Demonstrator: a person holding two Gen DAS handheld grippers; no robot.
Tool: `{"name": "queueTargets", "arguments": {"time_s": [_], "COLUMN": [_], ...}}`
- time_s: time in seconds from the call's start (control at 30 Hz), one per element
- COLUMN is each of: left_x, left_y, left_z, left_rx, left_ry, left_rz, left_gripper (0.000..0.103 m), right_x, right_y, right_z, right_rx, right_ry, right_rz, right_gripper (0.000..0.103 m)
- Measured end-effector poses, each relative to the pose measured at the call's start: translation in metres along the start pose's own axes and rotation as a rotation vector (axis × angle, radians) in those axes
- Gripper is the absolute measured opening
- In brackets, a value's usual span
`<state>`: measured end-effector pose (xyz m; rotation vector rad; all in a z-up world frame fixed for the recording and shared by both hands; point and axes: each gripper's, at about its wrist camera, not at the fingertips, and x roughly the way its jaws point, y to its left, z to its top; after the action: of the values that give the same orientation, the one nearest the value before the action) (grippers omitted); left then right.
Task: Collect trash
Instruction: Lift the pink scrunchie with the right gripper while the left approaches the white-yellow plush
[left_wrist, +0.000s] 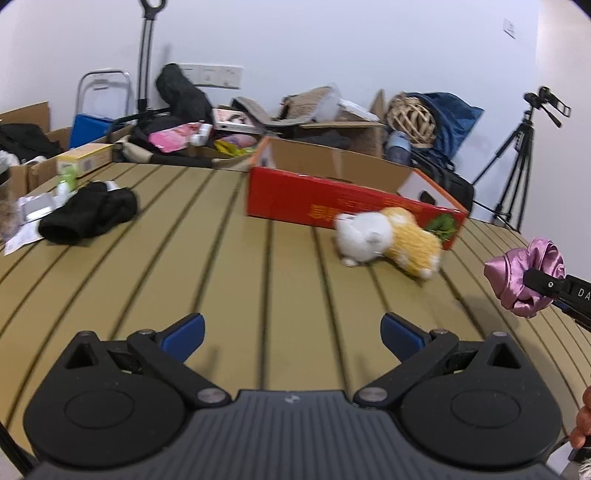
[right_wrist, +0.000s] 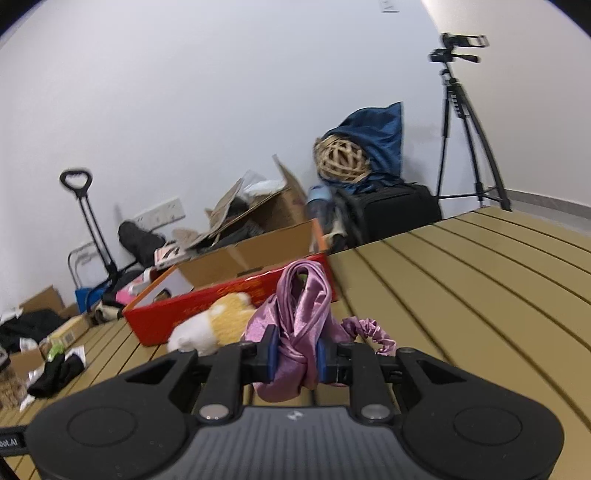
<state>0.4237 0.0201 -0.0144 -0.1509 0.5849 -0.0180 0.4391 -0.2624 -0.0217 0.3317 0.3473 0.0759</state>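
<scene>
**Pink cloth on its way to the box**

Brown table (left_wrist: 258, 240) with dark stripes sits under me, and a messy pile lies by the white wall.

My right gripper (right_wrist: 295, 360) is squeezed tight on a shiny pink cloth (right_wrist: 295, 314), lifted off the table. It is bunched up and soft, with a frilly tail hanging to one side. My left gripper (left_wrist: 291, 328) is wide open and holds nothing.

I think I am carrying this cloth to the red box (left_wrist: 332, 199). Next I need to move over the open top and let go. A toy cat (left_wrist: 391, 240) lies just in front of the box.
</scene>
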Motion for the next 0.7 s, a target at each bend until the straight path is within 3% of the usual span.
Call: {"name": "queueTargets", "arguments": {"time_s": [0.23, 0.43, 0.7], "left_x": [0.018, 0.052, 0.113], "left_y": [-0.065, -0.114, -0.154], "left_z": [0.023, 0.043, 0.063], "left_rx": [0.041, 0.039, -0.043], "left_ry": [-0.008, 0.010, 0.072], "left_rz": [-0.021, 0.025, 0.115], "left_gripper": [0.103, 0.103, 0.103], "right_x": [-0.003, -0.007, -0.011], "right_y": [-0.044, -0.085, -0.137], "right_z": [0.008, 0.023, 0.034], "right_rx": [0.066, 0.125, 0.186], "right_ry": [-0.032, -0.072, -0.106], "right_rz": [-0.045, -0.088, -0.144], "right_gripper": [0.019, 0.019, 0.019]}}
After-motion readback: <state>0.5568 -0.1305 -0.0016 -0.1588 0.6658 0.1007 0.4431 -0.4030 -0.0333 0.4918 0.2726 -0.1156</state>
